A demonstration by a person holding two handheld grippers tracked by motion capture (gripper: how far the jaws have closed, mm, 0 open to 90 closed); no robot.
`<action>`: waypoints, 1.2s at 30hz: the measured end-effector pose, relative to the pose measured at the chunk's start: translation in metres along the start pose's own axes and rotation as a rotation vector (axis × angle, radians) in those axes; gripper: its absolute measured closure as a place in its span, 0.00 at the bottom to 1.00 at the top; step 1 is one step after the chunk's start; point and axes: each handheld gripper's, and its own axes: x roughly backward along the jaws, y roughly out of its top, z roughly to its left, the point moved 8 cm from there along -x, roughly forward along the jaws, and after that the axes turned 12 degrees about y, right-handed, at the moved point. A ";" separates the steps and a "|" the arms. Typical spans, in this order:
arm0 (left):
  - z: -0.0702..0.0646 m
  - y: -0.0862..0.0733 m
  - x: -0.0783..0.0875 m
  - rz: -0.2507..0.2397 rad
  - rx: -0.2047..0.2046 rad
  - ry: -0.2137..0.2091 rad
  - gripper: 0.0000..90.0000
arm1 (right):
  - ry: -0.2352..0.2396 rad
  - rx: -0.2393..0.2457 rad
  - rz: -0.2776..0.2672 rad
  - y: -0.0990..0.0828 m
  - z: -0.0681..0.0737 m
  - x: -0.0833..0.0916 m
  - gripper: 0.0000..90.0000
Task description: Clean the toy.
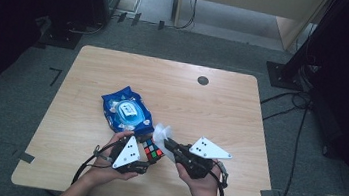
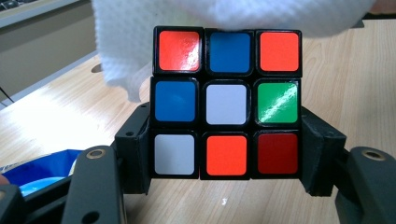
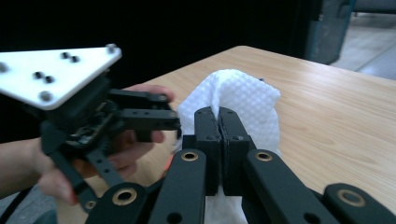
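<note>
Low in the frame's centre, the left gripper (image 1: pixel 147 156) clamps a scrambled plastic puzzle cube with coloured square stickers (image 2: pixel 226 103) between its jaws. Just right of it, the right gripper (image 1: pixel 169 145) has pinched its jaws tight on a white dimpled paper wipe (image 3: pixel 236 100), beside the blue wipes packet (image 1: pixel 127 110).

Cube (image 2: pixel 226 103): red, blue, orange, white, green stickers; wipe (image 3: pixel 238 100) white, dimpled; pack (image 1: pixel 127 111) blue.

One cube (image 2: pixel 226 103) – one wipe (image 3: pixel 238 100) – one packet (image 1: pixel 126 111)
</note>
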 end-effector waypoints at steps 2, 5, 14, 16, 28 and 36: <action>0.001 0.001 0.001 -0.005 0.001 -0.001 0.38 | 0.007 0.001 0.005 -0.003 0.002 -0.004 0.99; 0.001 0.002 0.002 -0.011 -0.001 0.002 0.38 | 0.001 -0.006 0.007 -0.007 -0.002 -0.006 0.99; 0.002 0.004 0.003 -0.016 0.002 0.003 0.38 | -0.103 -0.063 0.054 -0.025 -0.032 -0.002 0.98; 0.002 0.004 0.003 -0.017 0.004 0.004 0.38 | -0.127 -0.083 0.074 -0.030 -0.040 -0.001 0.98; 0.002 0.002 0.002 -0.009 0.010 0.005 0.38 | -0.015 -0.036 -0.024 -0.002 -0.007 0.002 0.98; 0.003 0.003 0.003 -0.009 0.001 0.010 0.38 | -0.004 -0.031 0.009 -0.009 -0.005 -0.006 0.98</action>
